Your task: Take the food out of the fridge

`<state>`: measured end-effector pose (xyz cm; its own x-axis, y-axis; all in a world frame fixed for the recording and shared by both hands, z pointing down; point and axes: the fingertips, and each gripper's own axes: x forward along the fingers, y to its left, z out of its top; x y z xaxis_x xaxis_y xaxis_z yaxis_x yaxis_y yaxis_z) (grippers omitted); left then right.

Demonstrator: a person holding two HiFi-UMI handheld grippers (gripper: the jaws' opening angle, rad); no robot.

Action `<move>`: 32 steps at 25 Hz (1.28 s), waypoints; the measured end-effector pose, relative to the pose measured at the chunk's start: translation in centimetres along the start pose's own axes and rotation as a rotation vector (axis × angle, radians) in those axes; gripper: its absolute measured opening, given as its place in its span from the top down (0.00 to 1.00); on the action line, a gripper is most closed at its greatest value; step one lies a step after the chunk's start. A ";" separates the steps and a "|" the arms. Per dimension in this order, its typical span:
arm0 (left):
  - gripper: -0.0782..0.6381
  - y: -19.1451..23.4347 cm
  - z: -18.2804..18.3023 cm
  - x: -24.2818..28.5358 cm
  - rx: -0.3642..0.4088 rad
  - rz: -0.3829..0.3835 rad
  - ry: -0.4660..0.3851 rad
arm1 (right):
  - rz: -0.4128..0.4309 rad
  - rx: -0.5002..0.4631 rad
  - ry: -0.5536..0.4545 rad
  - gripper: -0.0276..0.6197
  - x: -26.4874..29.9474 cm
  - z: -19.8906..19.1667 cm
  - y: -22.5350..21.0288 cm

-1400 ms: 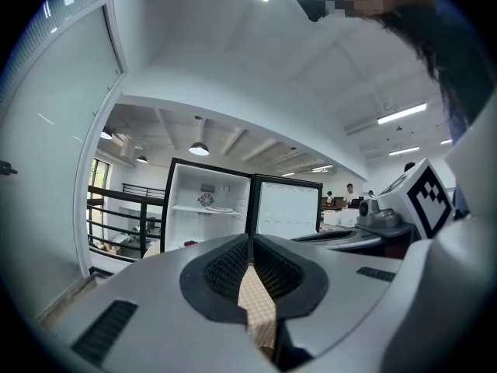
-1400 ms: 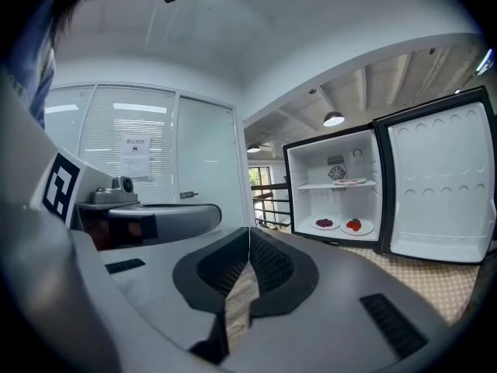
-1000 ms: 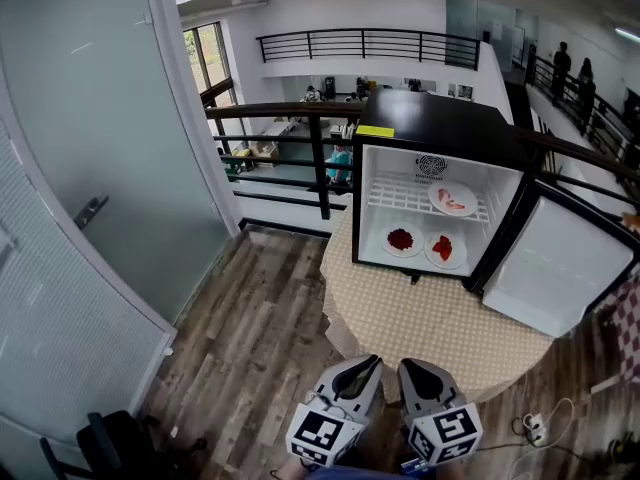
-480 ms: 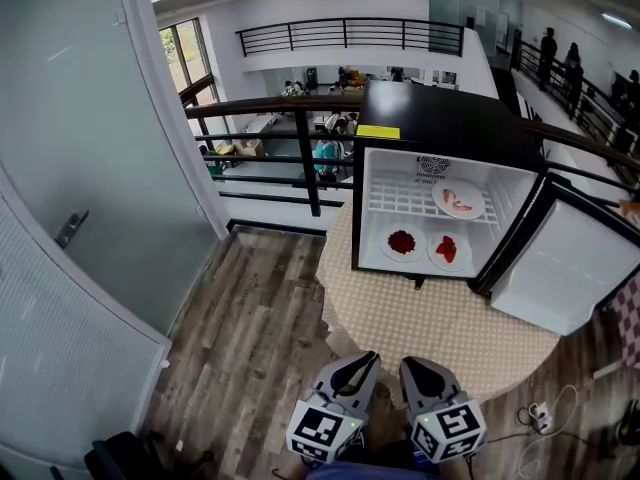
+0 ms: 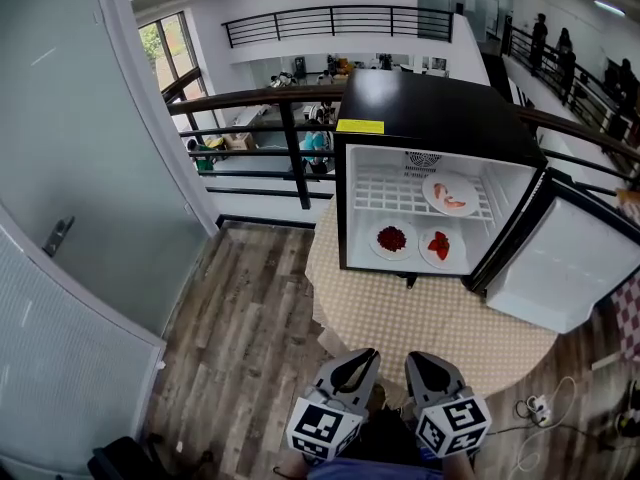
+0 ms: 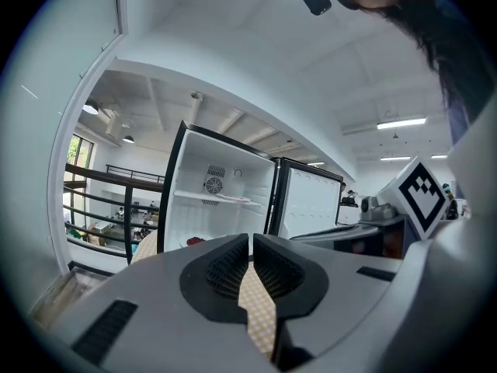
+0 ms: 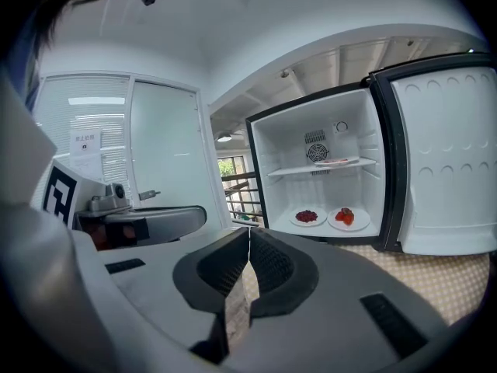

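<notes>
A small black fridge point(image 5: 430, 108) stands on a round table point(image 5: 420, 318) with its door point(image 5: 565, 268) swung open to the right. On its wire shelf lies a plate with pink food point(image 5: 449, 194). On the fridge floor sit a plate of dark red food point(image 5: 391, 239) and a plate of red food point(image 5: 439, 246); both also show in the right gripper view point(image 7: 307, 217) point(image 7: 345, 217). My left gripper point(image 5: 357, 361) and right gripper point(image 5: 424, 365) hang side by side at the table's near edge, both shut and empty, well short of the fridge.
The table wears a checked cloth and stands on wood flooring point(image 5: 240, 348). A black railing point(image 5: 260, 103) runs behind the fridge. A grey wall with a door handle point(image 5: 55, 236) fills the left. Cables point(image 5: 535, 408) lie on the floor at the right.
The view has shifted forward and to the right, so the fridge and table sit nearer and more central. Both grippers stay shut, side by side, slightly lower.
</notes>
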<state>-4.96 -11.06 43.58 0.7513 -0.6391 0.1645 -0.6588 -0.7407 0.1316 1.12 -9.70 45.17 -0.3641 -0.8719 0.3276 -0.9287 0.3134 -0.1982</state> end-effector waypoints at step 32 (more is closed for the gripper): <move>0.86 6.8 0.8 14.1 0.011 0.164 0.066 | 0.116 0.156 0.071 0.93 10.2 3.6 -15.1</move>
<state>1.20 -25.24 46.00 0.6292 -0.7370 0.2470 -0.7718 -0.6298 0.0870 11.64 -24.64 48.21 -0.4771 -0.8027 0.3579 -0.8602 0.3432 -0.3772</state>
